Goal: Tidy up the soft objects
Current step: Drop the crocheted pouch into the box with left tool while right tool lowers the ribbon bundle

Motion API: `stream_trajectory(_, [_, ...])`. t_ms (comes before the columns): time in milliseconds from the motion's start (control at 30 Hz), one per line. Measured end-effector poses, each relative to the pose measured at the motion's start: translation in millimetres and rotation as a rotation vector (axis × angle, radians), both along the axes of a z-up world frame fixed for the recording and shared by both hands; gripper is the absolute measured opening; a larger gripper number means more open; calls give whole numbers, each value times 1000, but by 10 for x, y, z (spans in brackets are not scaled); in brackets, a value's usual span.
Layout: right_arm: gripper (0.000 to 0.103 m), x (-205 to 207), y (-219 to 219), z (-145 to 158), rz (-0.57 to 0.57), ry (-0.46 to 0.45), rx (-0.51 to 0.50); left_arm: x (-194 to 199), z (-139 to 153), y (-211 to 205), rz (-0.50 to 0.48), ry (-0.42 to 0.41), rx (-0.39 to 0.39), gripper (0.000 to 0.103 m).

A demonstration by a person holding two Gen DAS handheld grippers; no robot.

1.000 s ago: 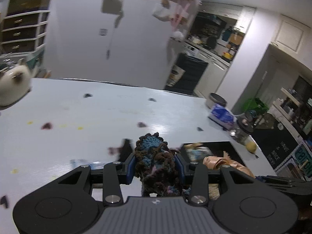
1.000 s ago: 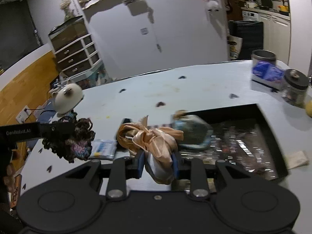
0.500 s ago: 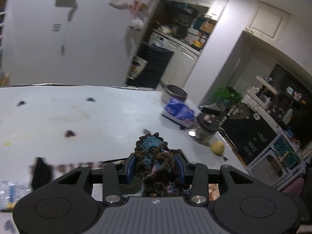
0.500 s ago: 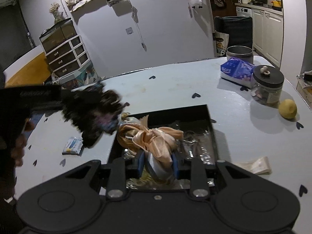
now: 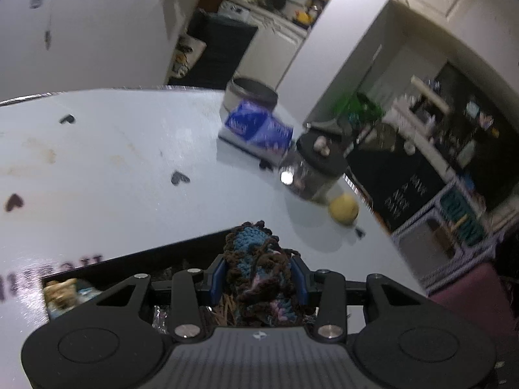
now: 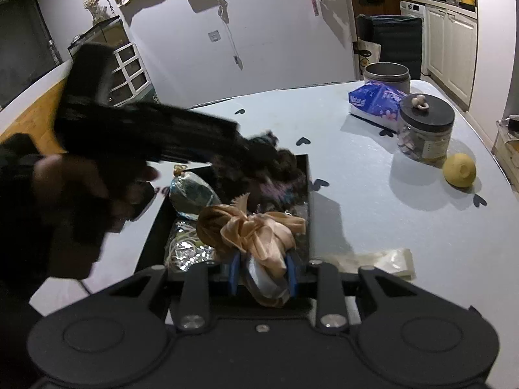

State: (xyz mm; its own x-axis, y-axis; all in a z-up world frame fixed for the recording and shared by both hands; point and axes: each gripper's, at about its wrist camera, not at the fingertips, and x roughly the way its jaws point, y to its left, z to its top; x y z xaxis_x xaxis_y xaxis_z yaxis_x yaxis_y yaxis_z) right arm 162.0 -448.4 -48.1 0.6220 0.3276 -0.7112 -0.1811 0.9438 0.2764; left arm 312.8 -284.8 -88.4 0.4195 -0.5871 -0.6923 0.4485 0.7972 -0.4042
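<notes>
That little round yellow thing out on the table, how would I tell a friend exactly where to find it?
Start at the pale table with small dark heart shapes on it, and look along its right side, past the black tray. There a glass jar with a black lid stands; the yellow fruit sits just beside it, the only round, bright yellow thing there.

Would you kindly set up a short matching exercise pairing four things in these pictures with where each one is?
Things:
1. crocheted yarn piece
2. peach ribbon bow
3. lemon
4. clear pouch

Places:
A. on the table beside the jar
B. lying in the black tray
C. in the left hand-held gripper
D. in the right hand-held gripper

Pairs: 1-C, 2-D, 3-A, 4-B
</notes>
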Motion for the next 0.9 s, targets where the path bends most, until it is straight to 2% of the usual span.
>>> stream_trajectory(267, [30,-23,-113,-48,-3,30,-5,183,-414,-158,-50,26,95,44])
stream_trajectory(333, [30,-11,-92,-47,12,33,-13,188,-421,-175,-55,21,100,50])
stream_trajectory(433, [30,29,-38,-36,50,35,-26,172,-337,-151,-53,22,81,67])
stream_trajectory(467, [30,44,-19,-30,64,35,-28,165,-301,-134,-47,19,69,77])
stream_trajectory(500, [30,65,-5,-30,76,35,-31,143,-249,-105,-37,13,53,80])
stream_trajectory(567, [30,120,17,-38,100,40,-37,77,-139,-37,-19,-7,21,80])
stream_trajectory(633, [30,185,35,-52,123,47,-41,-21,-24,54,-7,-27,-10,74])
stream_trajectory(700, [31,245,48,-68,145,52,-43,-130,65,133,-2,-32,-28,55])
stream_trajectory(800, [31,337,66,-108,184,67,-40,-303,104,254,11,-12,-34,41])
stream_trajectory(900, [32,409,86,-159,225,85,-48,-450,31,304,15,32,-12,31])
